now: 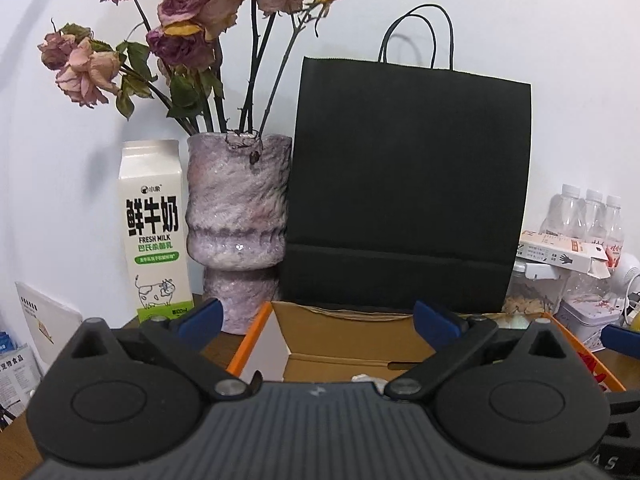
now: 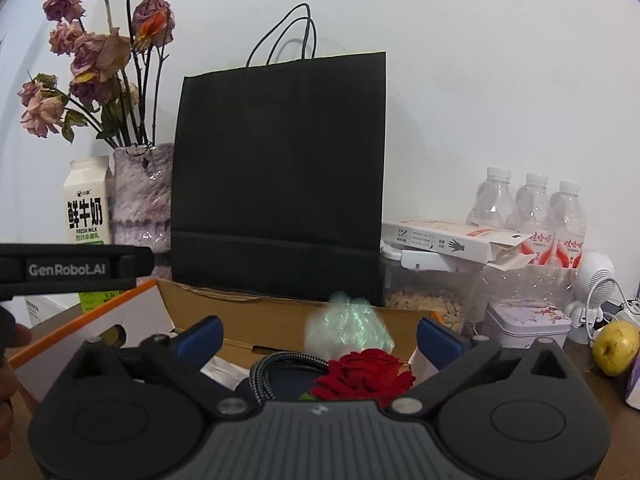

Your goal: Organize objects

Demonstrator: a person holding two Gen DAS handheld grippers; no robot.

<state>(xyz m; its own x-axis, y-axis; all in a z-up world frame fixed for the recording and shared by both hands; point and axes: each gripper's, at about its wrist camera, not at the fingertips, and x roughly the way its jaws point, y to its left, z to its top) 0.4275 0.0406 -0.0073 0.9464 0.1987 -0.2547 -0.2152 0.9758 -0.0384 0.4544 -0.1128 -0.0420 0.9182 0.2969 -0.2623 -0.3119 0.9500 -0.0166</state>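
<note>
An open cardboard box (image 1: 344, 336) with orange edges sits on the table in front of me; it also shows in the right wrist view (image 2: 272, 320). Inside it lie a red rose (image 2: 364, 372), a pale green plastic wrap (image 2: 348, 324) and a braided cable (image 2: 280, 364). My left gripper (image 1: 318, 318) is open and empty above the box's near left part. My right gripper (image 2: 320, 334) is open and empty above the box, with the rose and wrap between its blue fingertips (image 2: 434, 336). The left gripper's body (image 2: 72, 268) shows at the left of the right wrist view.
Behind the box stand a black paper bag (image 1: 408, 184), a purple vase (image 1: 240, 228) of dried roses and a milk carton (image 1: 154, 232). At right are water bottles (image 2: 532, 212), a glove box (image 2: 448, 240), a seed jar (image 2: 428, 300), a tin (image 2: 528, 320), a white fan (image 2: 596, 284) and a yellow pear (image 2: 616, 348).
</note>
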